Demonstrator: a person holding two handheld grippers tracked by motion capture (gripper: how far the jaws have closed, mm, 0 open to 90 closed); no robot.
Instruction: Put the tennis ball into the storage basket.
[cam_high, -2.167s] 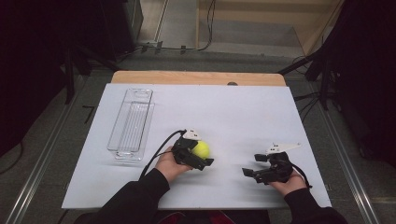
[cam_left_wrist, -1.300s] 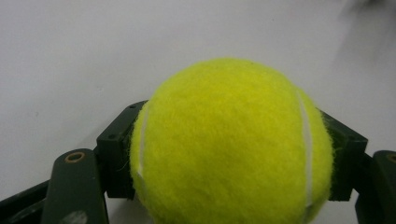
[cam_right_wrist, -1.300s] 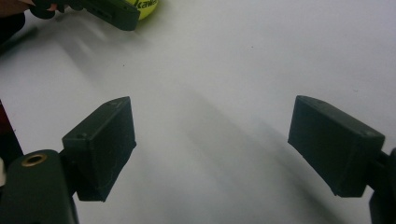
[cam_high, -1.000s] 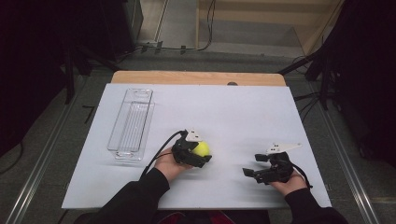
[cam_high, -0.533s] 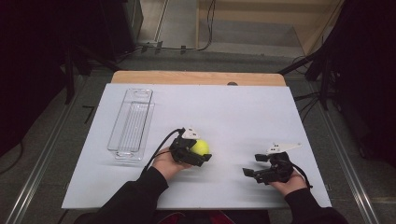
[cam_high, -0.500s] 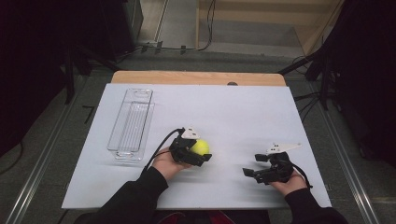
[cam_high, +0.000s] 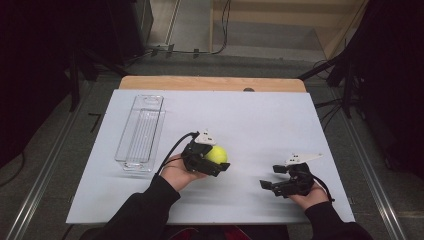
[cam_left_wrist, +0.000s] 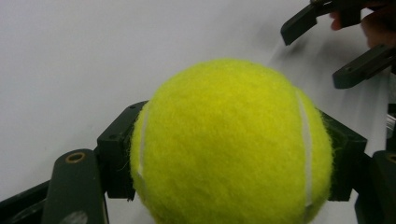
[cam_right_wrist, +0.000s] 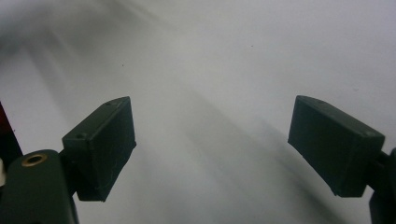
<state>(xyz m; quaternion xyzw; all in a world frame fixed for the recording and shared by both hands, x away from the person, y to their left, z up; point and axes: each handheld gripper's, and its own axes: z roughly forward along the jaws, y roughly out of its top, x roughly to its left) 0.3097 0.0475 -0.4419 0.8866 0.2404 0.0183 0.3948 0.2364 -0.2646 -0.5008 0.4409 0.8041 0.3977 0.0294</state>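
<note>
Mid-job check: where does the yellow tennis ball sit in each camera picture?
High view: fuzzy yellow tennis ball just left of centre, clamped in the left tool.
Left gripper view: ball at centre, between the black jaws.
Right gripper view: not in it.
Shared landmark: white table sheet.

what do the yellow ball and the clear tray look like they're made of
Ball: fuzzy yellow felt with pale curved seams, probably a tennis ball with a rubber core. Tray: clear, glossy, see-through walls and a ribbed floor, likely rigid plastic.

Yellow-green tennis ball (cam_left_wrist: 231, 142) w/ white seams, black tools, clear ridged tray (cam_high: 140, 132), white table (cam_high: 270, 120)
</note>
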